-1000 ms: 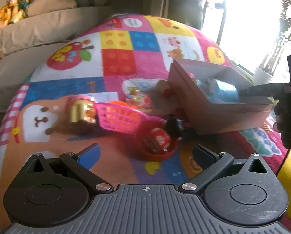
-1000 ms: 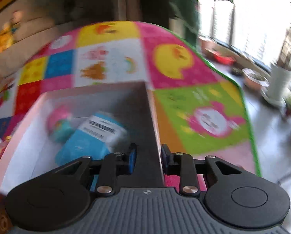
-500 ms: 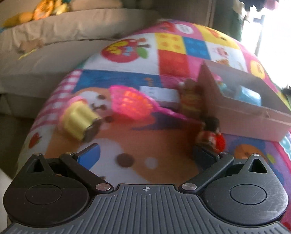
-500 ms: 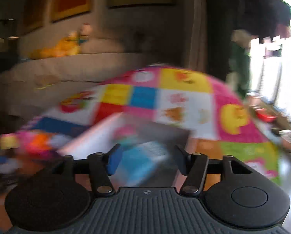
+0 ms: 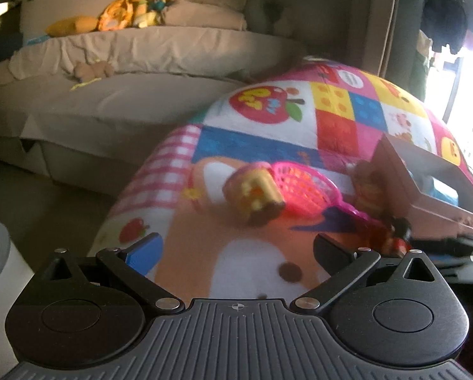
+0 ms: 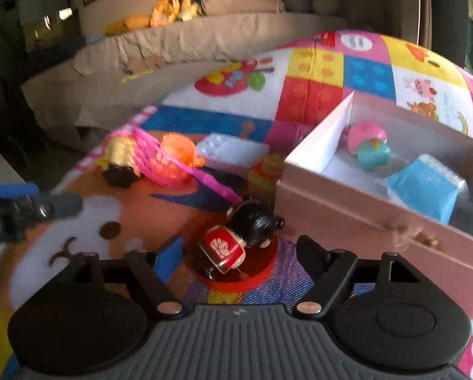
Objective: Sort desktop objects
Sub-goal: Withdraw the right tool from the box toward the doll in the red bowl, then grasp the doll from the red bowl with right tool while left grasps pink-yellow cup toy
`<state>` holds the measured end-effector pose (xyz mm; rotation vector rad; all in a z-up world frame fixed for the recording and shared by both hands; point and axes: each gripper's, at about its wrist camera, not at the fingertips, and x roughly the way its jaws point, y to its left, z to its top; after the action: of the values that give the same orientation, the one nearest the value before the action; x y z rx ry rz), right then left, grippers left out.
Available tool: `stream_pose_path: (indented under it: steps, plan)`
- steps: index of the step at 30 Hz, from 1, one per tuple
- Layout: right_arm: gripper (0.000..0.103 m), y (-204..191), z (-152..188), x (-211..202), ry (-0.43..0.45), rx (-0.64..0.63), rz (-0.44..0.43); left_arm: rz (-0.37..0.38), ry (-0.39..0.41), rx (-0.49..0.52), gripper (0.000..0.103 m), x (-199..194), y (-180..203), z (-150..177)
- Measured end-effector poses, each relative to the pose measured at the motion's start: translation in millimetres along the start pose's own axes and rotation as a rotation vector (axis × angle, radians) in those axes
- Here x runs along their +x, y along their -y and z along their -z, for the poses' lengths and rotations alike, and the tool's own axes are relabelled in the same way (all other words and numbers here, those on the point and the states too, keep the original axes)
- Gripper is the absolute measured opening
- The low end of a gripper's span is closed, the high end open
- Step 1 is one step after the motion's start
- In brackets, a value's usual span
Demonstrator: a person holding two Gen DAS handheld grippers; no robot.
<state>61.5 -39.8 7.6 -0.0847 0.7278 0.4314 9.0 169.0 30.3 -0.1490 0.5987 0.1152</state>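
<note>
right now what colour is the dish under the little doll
Red dish, clearest in the right wrist view.

Right hand-held gripper (image 6: 239,251) jaws apart, just been opening, nothing pinched. Doll (image 6: 241,237) lying in red bowl (image 6: 255,277) between the fingertips. Pink box (image 6: 347,212) just right, holding blue packet (image 6: 423,190) and pink-teal toy (image 6: 367,144). Pink basket (image 6: 160,161) behind. Left hand-held gripper (image 6: 30,198) at left edge.

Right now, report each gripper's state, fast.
Left gripper: open, holding nothing.
Right gripper: open, jaws just widened, nothing gripped, doll between them.
</note>
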Motion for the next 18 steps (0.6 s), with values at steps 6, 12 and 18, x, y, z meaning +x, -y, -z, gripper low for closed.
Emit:
stream_pose_path:
  steps: [6,12,18]
  plan:
    - [0.064,13.6,22.9,-27.4,-0.004,-0.012,0.028,-0.009,0.019,0.132,0.103,30.5,9.2,-13.0]
    - [0.070,42.8,58.9,-74.3,0.013,0.036,0.040,0.027,0.010,0.304,0.103,63.4,26.5,-25.2]
    - [0.083,42.4,88.6,-103.6,0.067,-0.016,0.077,0.034,0.004,0.386,0.064,76.4,40.4,-27.6]
